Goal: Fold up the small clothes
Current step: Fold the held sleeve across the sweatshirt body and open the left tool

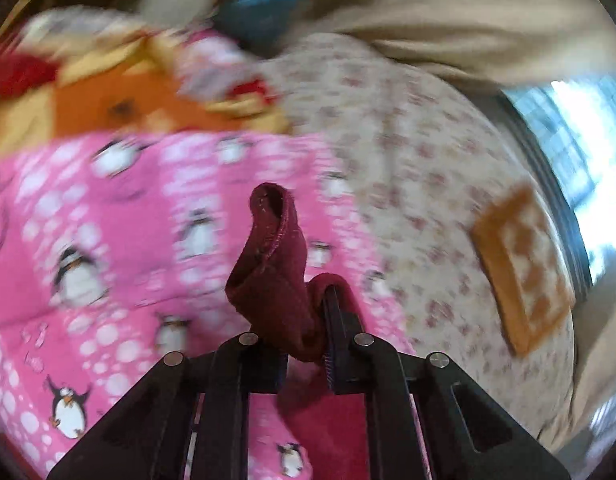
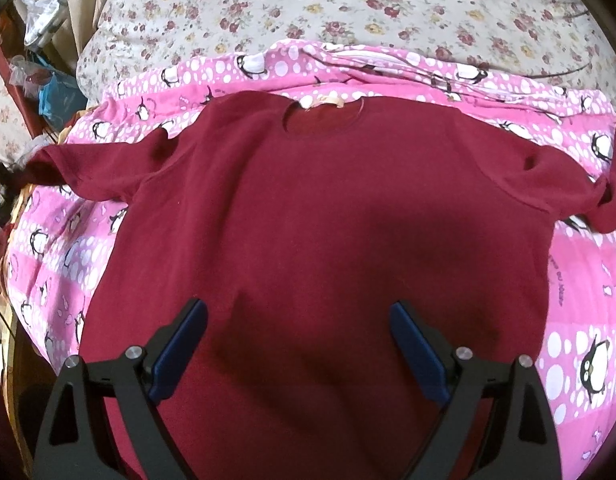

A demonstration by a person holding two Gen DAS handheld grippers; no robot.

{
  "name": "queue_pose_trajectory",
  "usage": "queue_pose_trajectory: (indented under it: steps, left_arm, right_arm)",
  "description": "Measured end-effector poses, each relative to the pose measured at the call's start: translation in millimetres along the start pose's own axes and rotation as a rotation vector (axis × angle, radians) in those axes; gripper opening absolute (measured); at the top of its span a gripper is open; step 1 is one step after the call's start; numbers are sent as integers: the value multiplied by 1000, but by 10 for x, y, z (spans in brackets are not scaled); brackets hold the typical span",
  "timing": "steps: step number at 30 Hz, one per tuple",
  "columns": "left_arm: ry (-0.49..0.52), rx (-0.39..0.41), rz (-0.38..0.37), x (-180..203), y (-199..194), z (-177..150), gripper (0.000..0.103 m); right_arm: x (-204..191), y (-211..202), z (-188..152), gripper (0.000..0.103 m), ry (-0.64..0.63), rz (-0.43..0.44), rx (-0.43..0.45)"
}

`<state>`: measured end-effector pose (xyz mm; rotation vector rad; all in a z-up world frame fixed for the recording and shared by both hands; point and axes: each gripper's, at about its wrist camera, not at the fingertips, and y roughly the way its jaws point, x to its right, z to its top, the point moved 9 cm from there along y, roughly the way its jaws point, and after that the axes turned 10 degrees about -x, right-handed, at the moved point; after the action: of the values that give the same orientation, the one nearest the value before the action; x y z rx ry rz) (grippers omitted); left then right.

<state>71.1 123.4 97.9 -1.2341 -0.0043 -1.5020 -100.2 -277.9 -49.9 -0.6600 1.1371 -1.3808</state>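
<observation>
Maroon shirt (image 2: 308,216) spread flat, neck away from me, on the pink penguin blanket (image 2: 580,264) over the floral sheet (image 2: 388,0); my left claw (image 1: 303,320) clamped on a bunched fold of it, my right claw (image 2: 297,344) spread wide above its lower body, holding nothing.

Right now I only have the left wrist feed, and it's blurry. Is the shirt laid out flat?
Observer: Mostly. The maroon shirt lies spread face-up on the pink penguin blanket, collar away from the right gripper.
Operator: Is the right gripper holding anything?
Observer: No. The right gripper is open over the lower part of the shirt, with nothing between its fingers.
Operator: Left gripper has maroon fabric. Which part?
Observer: Cannot confirm. The left gripper is shut on a maroon fold; from the right wrist view, the right-hand sleeve is bunched at the frame edge.
</observation>
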Motion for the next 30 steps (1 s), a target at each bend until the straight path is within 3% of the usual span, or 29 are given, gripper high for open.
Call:
queue_pose_trajectory:
  steps: [5, 9, 12, 17, 18, 21, 23, 26, 29, 30]
  left_arm:
    - [238, -50, -100, 892, 54, -333, 0]
    - [449, -139, -152, 1574, 294, -958, 0]
    - [559, -259, -181, 1911, 637, -1634, 0]
    - [662, -455, -161, 1951, 1235, -2625, 0]
    - [691, -521, -140, 1888, 1385, -2883, 7]
    - [726, -661, -130, 1741, 1498, -3285, 12]
    - [731, -669, -136, 1683, 1380, -3294, 15]
    - [756, -607, -116, 1582, 1084, -3051, 21]
    - [771, -468, 40, 1261, 880, -2613, 22]
    - [767, -406, 135, 1090, 843, -2415, 22]
  right_arm:
    - [131, -127, 42, 95, 37, -3, 36]
    - [270, -234, 75, 95, 66, -10, 62]
    - [417, -319, 105, 95, 85, -27, 86]
    - [732, -420, 132, 95, 143, -48, 105]
    - [813, -431, 131, 95, 162, -50, 104]
    - [946, -433, 130, 95, 191, -45, 95]
    - [966, -433, 153, 95, 184, -41, 95]
    - [948, -435, 249, 95, 159, -31, 105]
    - [881, -424, 398, 95, 150, 11, 121]
    - [831, -401, 474, 95, 145, 30, 123]
